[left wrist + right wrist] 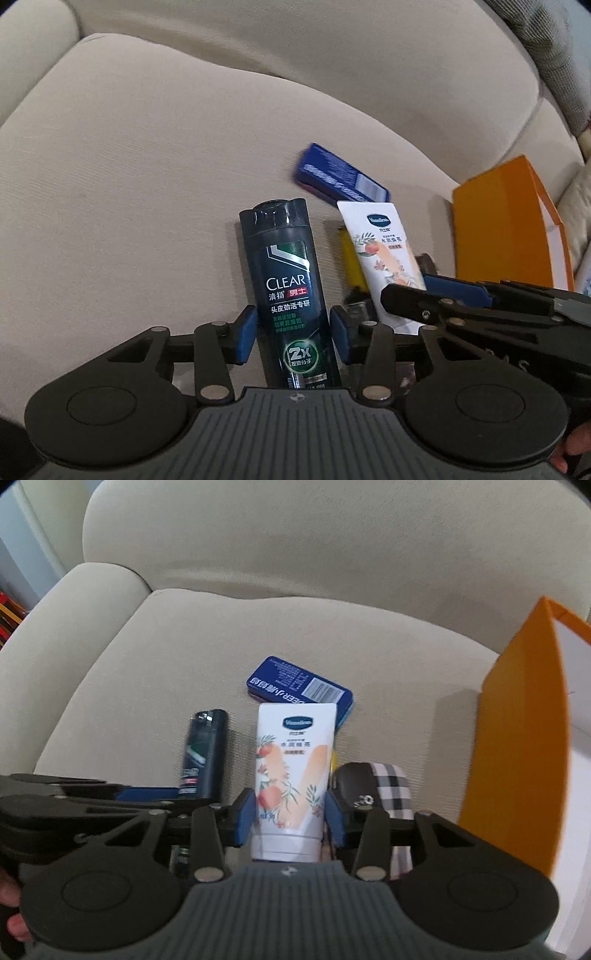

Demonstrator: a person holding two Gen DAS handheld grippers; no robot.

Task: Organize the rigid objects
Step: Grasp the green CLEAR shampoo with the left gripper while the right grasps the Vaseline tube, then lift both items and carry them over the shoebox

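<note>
My left gripper (293,334) is shut on a dark green CLEAR shampoo bottle (288,280), cap pointing away; the bottle also shows in the right wrist view (203,753). My right gripper (290,818) is shut on a white Vaseline lotion tube (293,775), which also shows in the left wrist view (384,251). A blue tin box (299,683) lies on the beige sofa seat (184,657) beyond both. A yellow item (351,258) lies partly hidden behind the tube.
An orange paper bag (517,738) stands open at the right of the seat, also in the left wrist view (506,229). A dark case with a plaid cloth (380,786) lies beside the tube. The sofa back and armrest surround the seat.
</note>
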